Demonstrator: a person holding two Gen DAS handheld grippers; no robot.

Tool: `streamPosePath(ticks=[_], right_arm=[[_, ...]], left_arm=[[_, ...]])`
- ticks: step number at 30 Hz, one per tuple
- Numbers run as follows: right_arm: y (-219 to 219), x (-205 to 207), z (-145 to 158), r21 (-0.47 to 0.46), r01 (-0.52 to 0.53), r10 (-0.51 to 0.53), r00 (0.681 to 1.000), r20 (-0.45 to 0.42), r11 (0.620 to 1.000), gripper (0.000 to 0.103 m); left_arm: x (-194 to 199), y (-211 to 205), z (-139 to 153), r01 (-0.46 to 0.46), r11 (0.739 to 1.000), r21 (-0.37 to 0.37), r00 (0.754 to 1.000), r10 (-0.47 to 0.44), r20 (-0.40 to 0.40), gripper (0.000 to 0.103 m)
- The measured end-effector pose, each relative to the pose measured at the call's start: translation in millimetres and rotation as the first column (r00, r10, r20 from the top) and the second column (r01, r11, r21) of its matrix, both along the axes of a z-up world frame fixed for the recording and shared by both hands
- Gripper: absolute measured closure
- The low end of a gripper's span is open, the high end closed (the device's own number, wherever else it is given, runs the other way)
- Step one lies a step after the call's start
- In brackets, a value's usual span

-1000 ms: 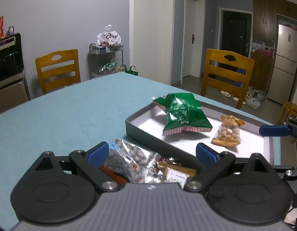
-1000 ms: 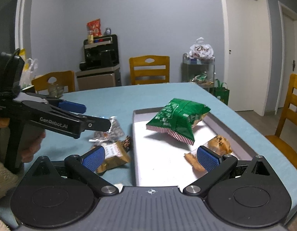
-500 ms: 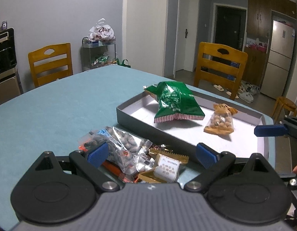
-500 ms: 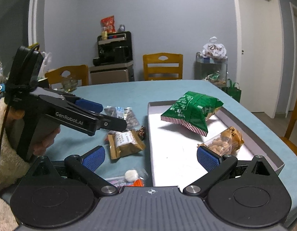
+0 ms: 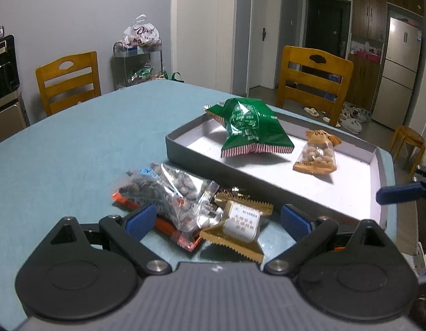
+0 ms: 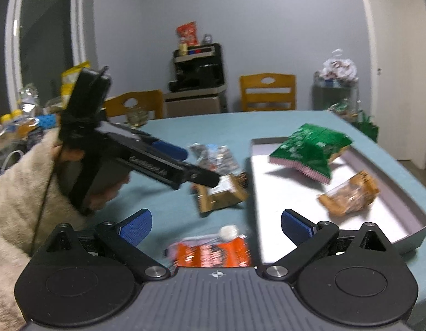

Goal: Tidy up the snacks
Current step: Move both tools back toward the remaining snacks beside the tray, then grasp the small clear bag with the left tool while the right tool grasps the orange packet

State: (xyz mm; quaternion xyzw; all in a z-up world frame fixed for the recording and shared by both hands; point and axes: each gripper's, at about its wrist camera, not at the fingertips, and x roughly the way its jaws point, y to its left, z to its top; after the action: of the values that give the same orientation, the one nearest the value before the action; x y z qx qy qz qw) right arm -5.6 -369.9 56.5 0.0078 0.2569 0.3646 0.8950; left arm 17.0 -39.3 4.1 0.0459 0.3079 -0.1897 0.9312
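A grey tray (image 5: pixel 185 149) (image 6: pixel 411 201) on the teal table holds a green bag (image 5: pixel 248 127) (image 6: pixel 306 149) and a small orange bag of nuts (image 5: pixel 317 154) (image 6: pixel 348 195). Left of the tray lie a clear bag of nuts (image 5: pixel 171 190) (image 6: pixel 213 157), a gold packet (image 5: pixel 237 226) (image 6: pixel 221 195) and an orange packet (image 5: pixel 174 229). My left gripper (image 5: pixel 218 220) (image 6: pixel 196 165) is open just above these loose packets. My right gripper (image 6: pixel 215 224) is open over another orange packet (image 6: pixel 210 253) at the table's near edge; one of its fingers (image 5: pixel 400 191) shows in the left wrist view.
Wooden chairs (image 5: pixel 69 80) (image 5: pixel 312 82) stand around the table. A wire rack with a white bag (image 5: pixel 141 52) is by the wall. A black appliance on a cabinet (image 6: pixel 199 77) is behind. A fridge (image 5: pixel 397 71) and a stool (image 5: pixel 408 143) stand at the right.
Both grippers have drawn back from the tray toward the loose packets. More of the pile shows under the left gripper. The right gripper has shifted left over an orange packet.
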Motion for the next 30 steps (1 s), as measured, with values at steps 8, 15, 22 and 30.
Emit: streamPosePath(ticks=[8,15,22,30], right_arm=[[12,-13,-3,-0.062,-0.052,0.05,0.998,-0.03,0.997,0.02],[16,-22,-13,-0.136,-0.031,0.023,0.998,-0.061,0.99,0.03],[12,-23,-15,-0.138,-0.024,0.015,0.998,-0.069,0.99,0.03],[-2,-19,-14,-0.122,-0.028,0.015,0.995,-0.101,0.992,0.033]], left_arm=[[-18,-14,0,0.136,0.988,0.074,0.989,-0.14,0.051,0.005],[-37,-40,-12,0.3,0.937,0.181,0.948,-0.314,0.054,0.005],[-22,-33,-16,0.293,0.952,0.083,0.955,-0.288,-0.068,0.005],[-24,-35,-17,0.307,0.947,0.097,0.949,-0.297,-0.107,0.052]])
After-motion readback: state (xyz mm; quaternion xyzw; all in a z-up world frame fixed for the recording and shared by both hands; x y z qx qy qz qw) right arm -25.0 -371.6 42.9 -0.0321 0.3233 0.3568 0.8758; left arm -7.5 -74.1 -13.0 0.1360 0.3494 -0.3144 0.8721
